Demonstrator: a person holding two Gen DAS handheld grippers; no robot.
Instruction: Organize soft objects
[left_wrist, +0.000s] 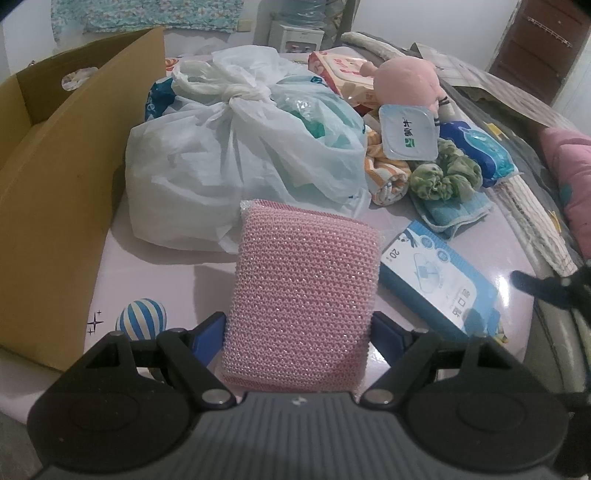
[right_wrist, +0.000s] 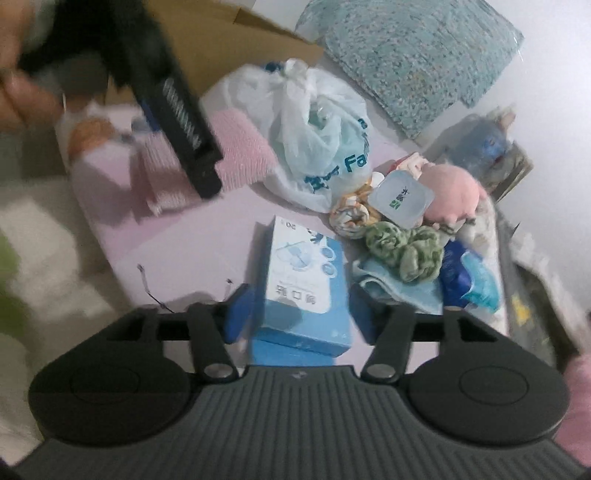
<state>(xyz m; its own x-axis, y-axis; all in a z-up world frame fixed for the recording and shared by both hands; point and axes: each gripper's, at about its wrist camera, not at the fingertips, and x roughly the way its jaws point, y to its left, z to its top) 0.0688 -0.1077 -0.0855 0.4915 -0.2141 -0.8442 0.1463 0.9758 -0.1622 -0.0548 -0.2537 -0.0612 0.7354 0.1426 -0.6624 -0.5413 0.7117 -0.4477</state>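
Note:
My left gripper (left_wrist: 299, 328) is shut on a pink mesh sponge (left_wrist: 306, 288), its blue pads pressing the sponge's two sides above the pink table (left_wrist: 166, 273). The right wrist view shows that gripper (right_wrist: 199, 162) and the sponge (right_wrist: 240, 147) at upper left, blurred. My right gripper (right_wrist: 303, 310) stands open over a flat blue box (right_wrist: 306, 280) lying on the table; the box sits between the pads with a gap on the left side. Further on lie a green scrunchie (right_wrist: 406, 251), a blue towel (right_wrist: 399, 291) and a pink plush toy (right_wrist: 450, 192).
A tied white plastic bag (left_wrist: 236, 158) fills the table's middle. An open cardboard box (left_wrist: 55, 177) stands along the left. An orange patterned cloth (left_wrist: 388, 173), a sealed tub (left_wrist: 406, 129) and a blue wipes pack (left_wrist: 476, 147) crowd the pile. Bedding (left_wrist: 565, 177) lies at right.

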